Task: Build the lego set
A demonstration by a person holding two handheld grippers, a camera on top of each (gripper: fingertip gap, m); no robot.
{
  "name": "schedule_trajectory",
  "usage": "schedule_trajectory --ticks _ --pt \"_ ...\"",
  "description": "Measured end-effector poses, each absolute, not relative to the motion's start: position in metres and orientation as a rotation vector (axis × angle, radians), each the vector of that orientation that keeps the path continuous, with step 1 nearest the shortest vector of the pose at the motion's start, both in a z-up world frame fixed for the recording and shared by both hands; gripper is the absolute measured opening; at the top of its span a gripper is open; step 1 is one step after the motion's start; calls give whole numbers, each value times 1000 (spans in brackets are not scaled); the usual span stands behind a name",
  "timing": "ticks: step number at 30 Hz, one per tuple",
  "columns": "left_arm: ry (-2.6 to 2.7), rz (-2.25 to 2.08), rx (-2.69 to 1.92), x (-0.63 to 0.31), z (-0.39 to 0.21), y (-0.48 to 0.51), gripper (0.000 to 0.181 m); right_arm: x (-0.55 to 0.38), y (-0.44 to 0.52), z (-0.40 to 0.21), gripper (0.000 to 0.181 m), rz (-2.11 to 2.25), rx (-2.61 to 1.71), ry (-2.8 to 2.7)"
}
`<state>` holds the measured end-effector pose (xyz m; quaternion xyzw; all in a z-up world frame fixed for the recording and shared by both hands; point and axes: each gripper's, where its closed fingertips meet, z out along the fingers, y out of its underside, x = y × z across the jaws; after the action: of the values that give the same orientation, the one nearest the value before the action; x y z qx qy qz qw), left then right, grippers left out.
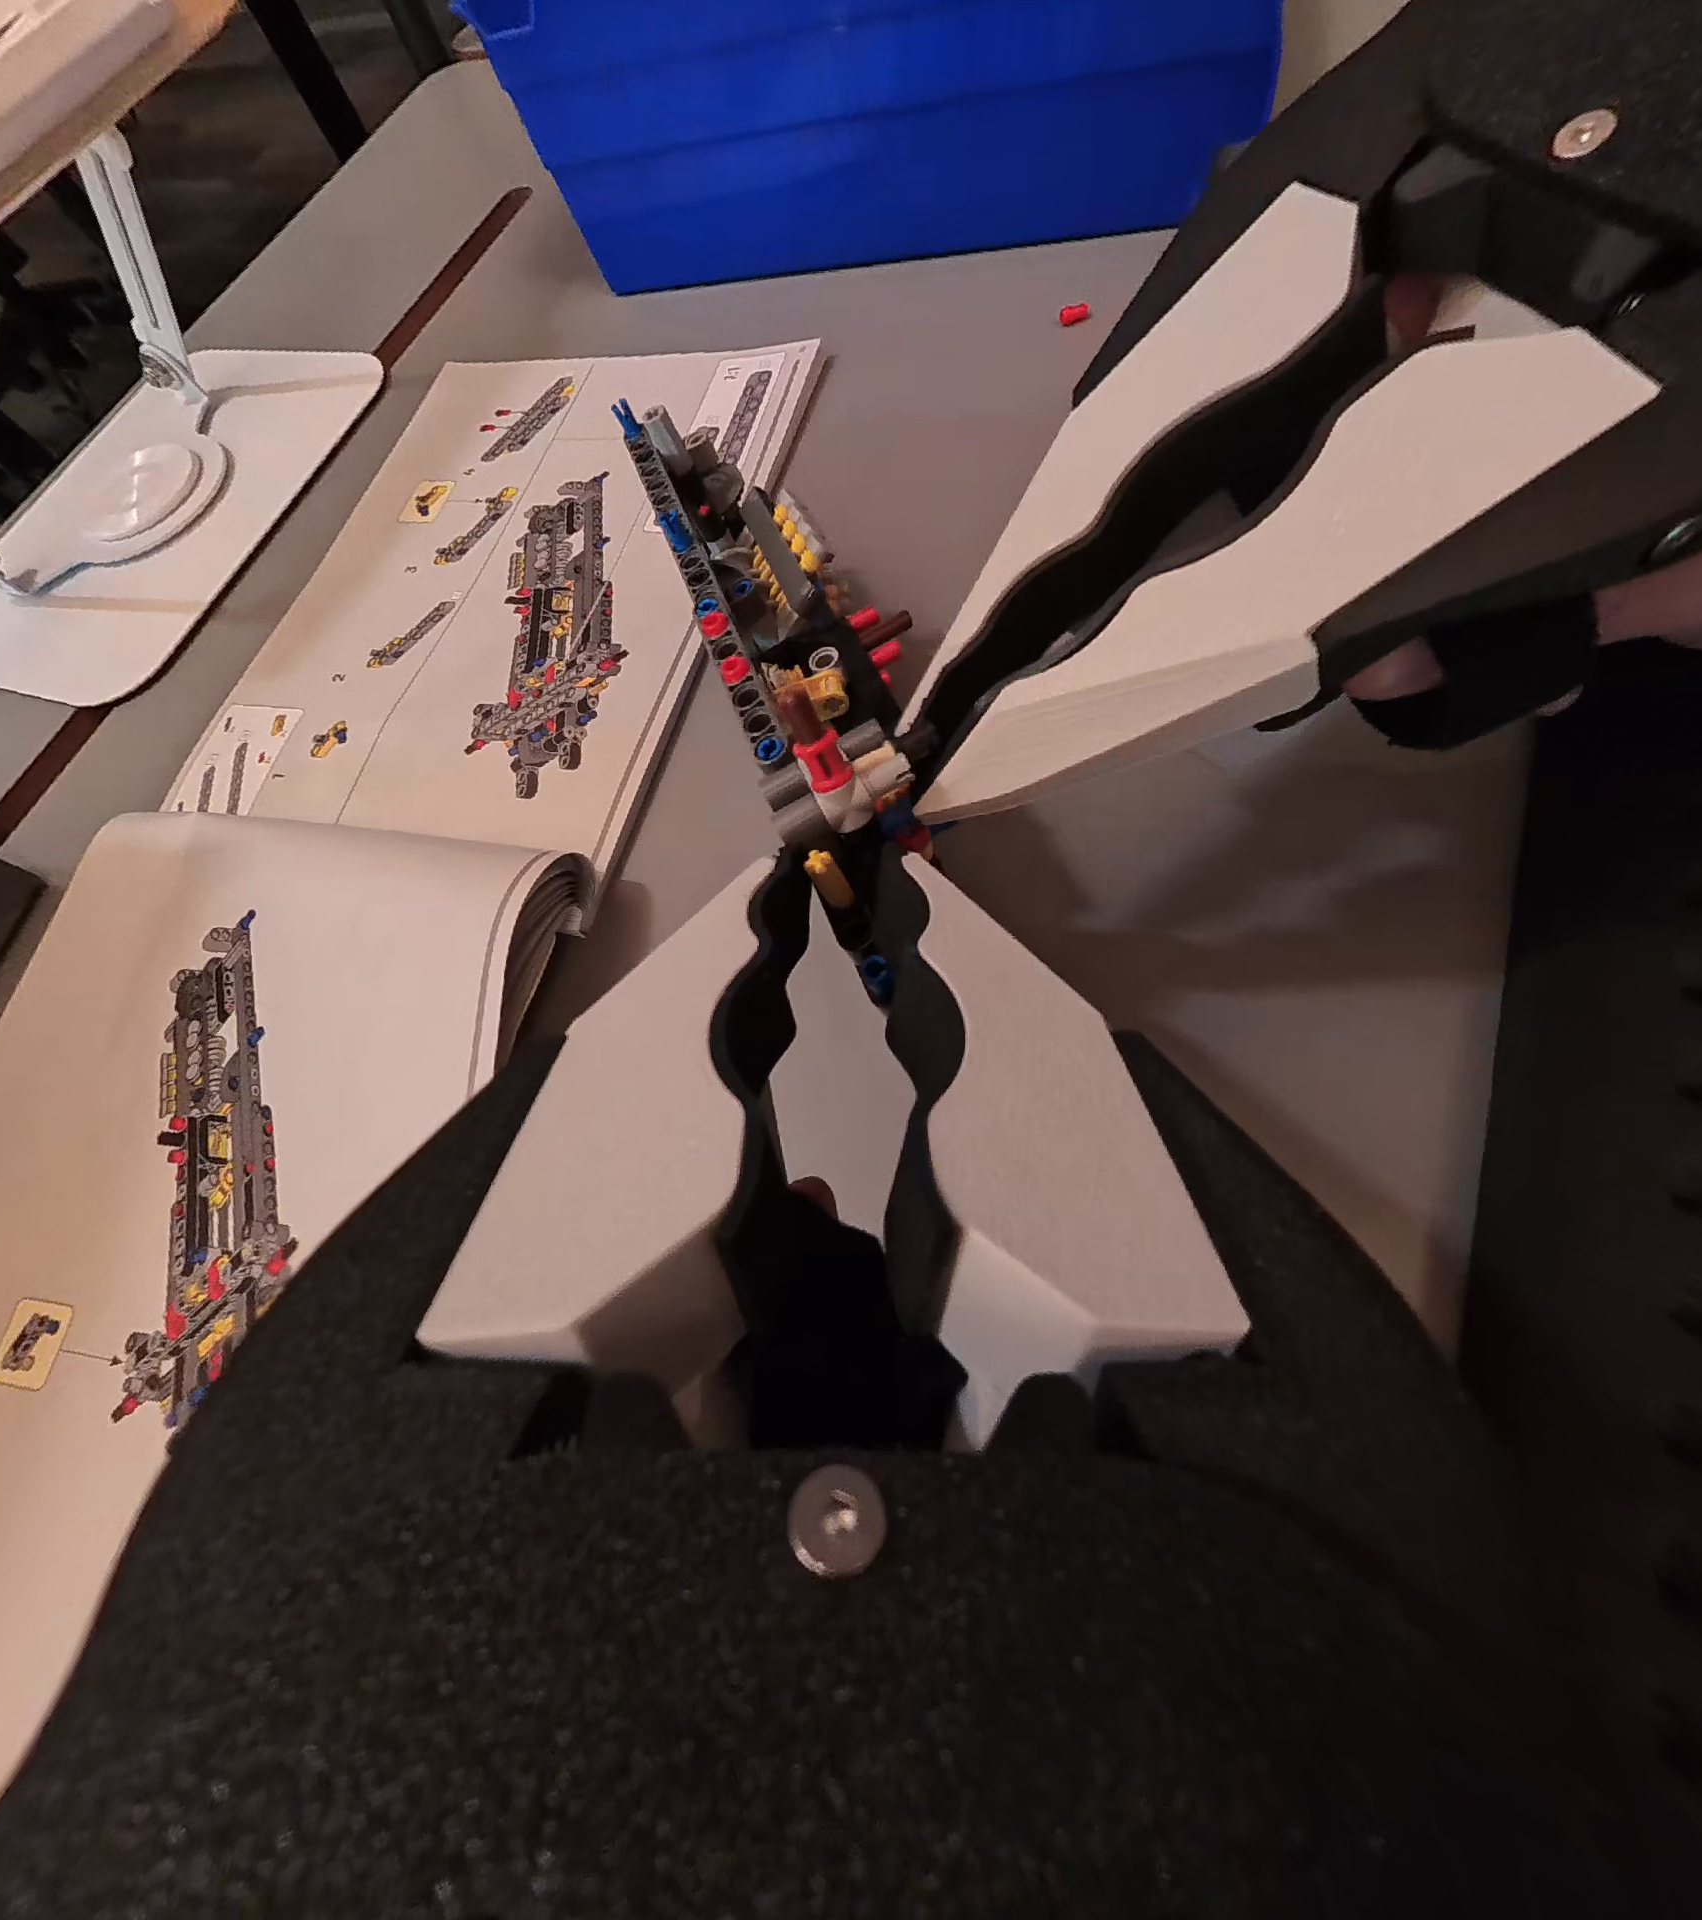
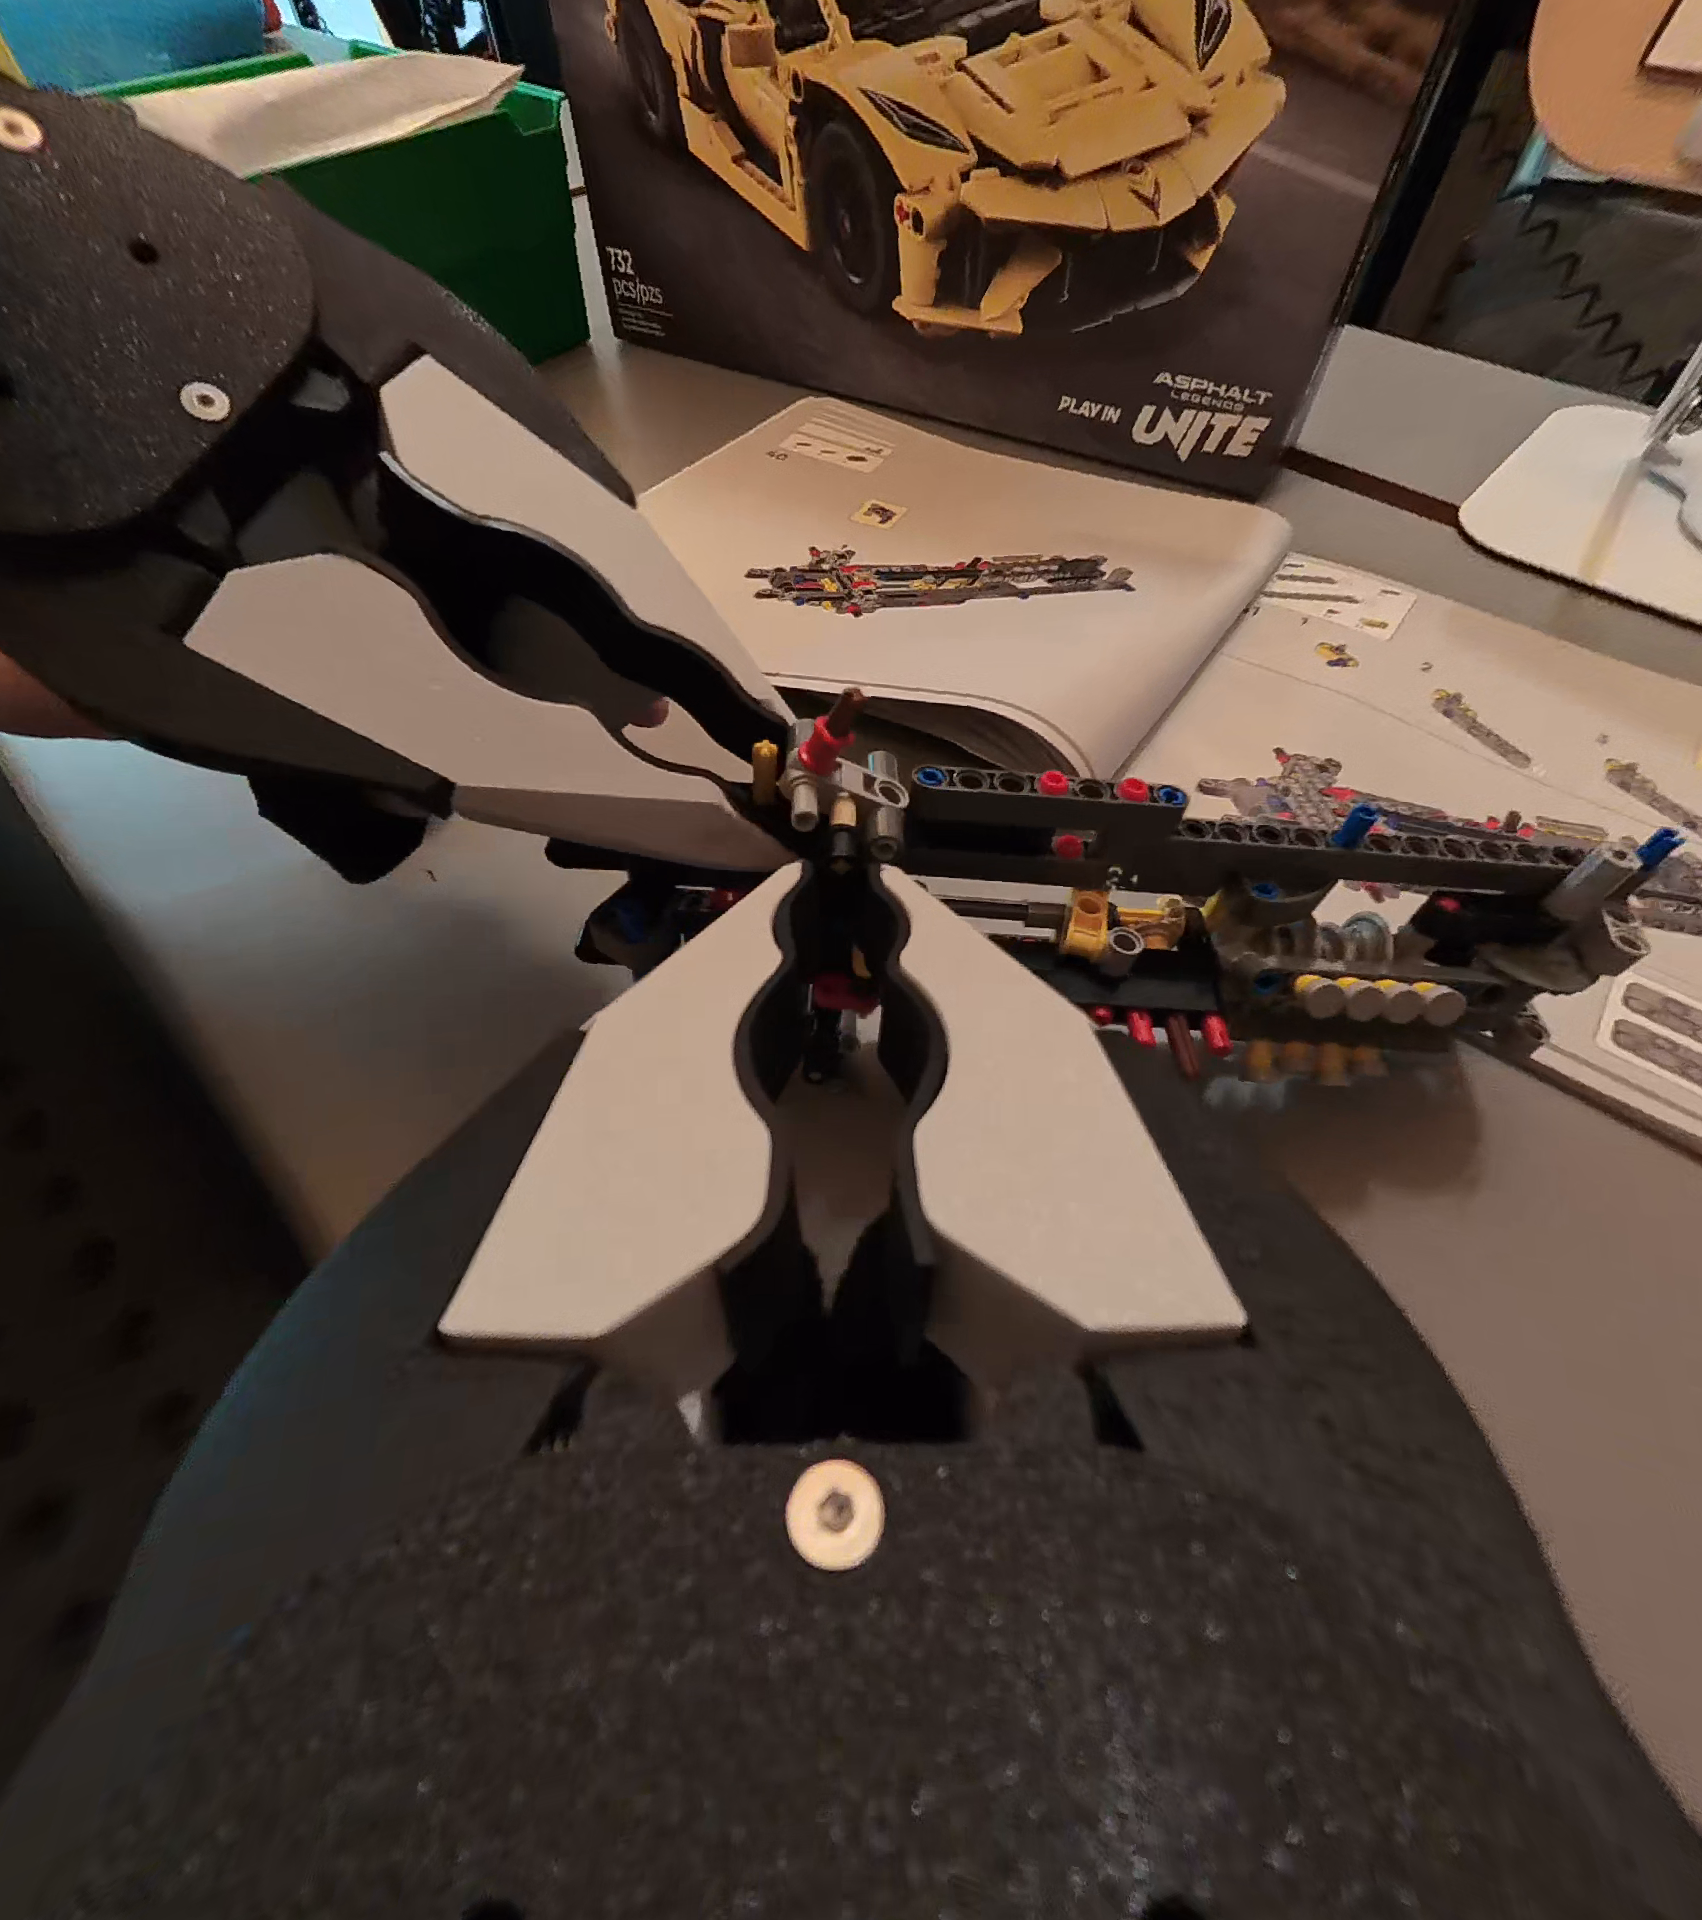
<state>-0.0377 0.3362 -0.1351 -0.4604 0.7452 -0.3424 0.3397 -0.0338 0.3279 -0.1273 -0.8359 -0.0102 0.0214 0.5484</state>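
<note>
Over the worktop (image 2: pixel 1449 1299): chassis (image 2: pixel 1242 862) seen partly assembled; bodywork judged outstanding.
Left gripper (image 1: pixel 842 868): clamped on chassis end.
Right gripper (image 2: pixel 836 883): clamped on same end.

Each gripper, left (image 1: pixel 842 868) and right (image 2: pixel 836 883), has a black textured body with a silver centre screw, two pale grey wedge-shaped fingers (image 1: pixel 660 1091) and wavy black inner pads (image 2: pixel 914 1049).

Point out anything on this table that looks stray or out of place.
One small red Lego pin lies alone on the grey table, near the blue plastic bin, away from the long grey Lego chassis both grippers hold. Nothing else stands out.
</note>
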Motion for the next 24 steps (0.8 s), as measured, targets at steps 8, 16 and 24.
schedule_trajectory --ticks 8,16,24 --pt "1911 -924 -1224 -38 -135 338 11 -34 331 -130 7 143 -1997 26" --pt "1911 -920 -1217 -38 -135 337 11 -36 331 -132 7 143 -2013 6" --pt "1904 -923 -1217 -38 -135 336 11 -35 331 -133 7 198 -2030 86"
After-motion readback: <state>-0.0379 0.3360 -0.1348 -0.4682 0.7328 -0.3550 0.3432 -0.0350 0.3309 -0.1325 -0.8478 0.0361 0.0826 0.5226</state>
